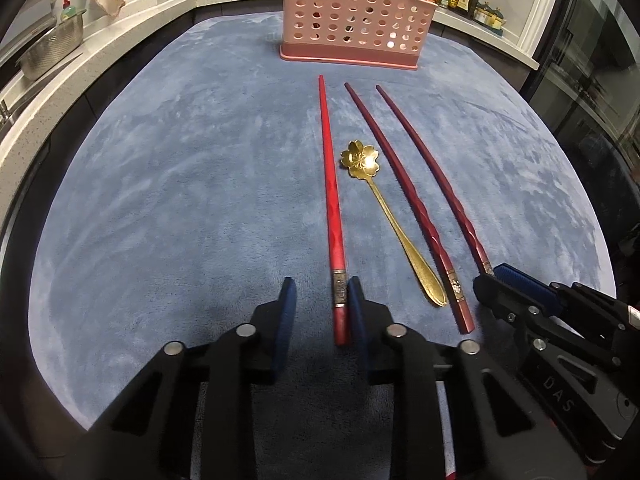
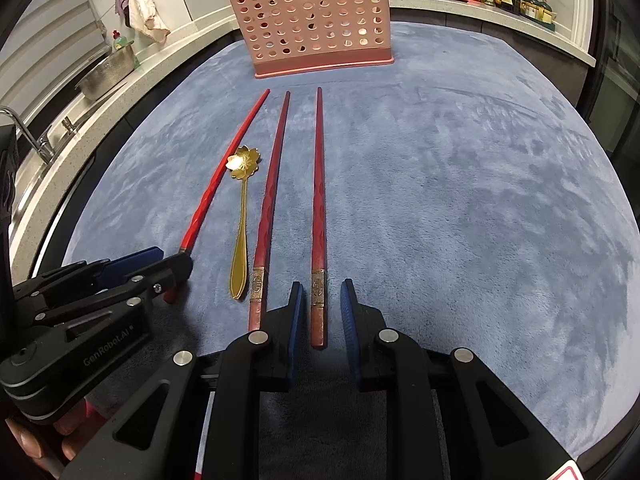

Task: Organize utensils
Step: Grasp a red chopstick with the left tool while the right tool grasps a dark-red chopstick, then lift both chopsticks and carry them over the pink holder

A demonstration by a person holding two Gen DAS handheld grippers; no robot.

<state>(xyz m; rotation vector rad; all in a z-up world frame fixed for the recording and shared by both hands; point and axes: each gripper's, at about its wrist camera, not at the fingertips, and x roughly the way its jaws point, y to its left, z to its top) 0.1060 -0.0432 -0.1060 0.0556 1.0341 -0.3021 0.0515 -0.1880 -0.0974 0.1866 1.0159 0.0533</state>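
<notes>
We are working on the pick-up step: three red chopsticks and a gold spoon (image 1: 384,216) are lying side by side on the blue cloth (image 1: 180,200), near the pink holder (image 1: 356,16) standing at the far end. Our left gripper (image 1: 318,312) is straddling the leftmost chopstick (image 1: 330,184), its narrow jaws not yet both pressing, while our right gripper (image 2: 320,312) is straddling the rightmost chopstick (image 2: 319,208) with small gaps either side. Next, we judge, both need closing fully before lifting toward the holder.
</notes>
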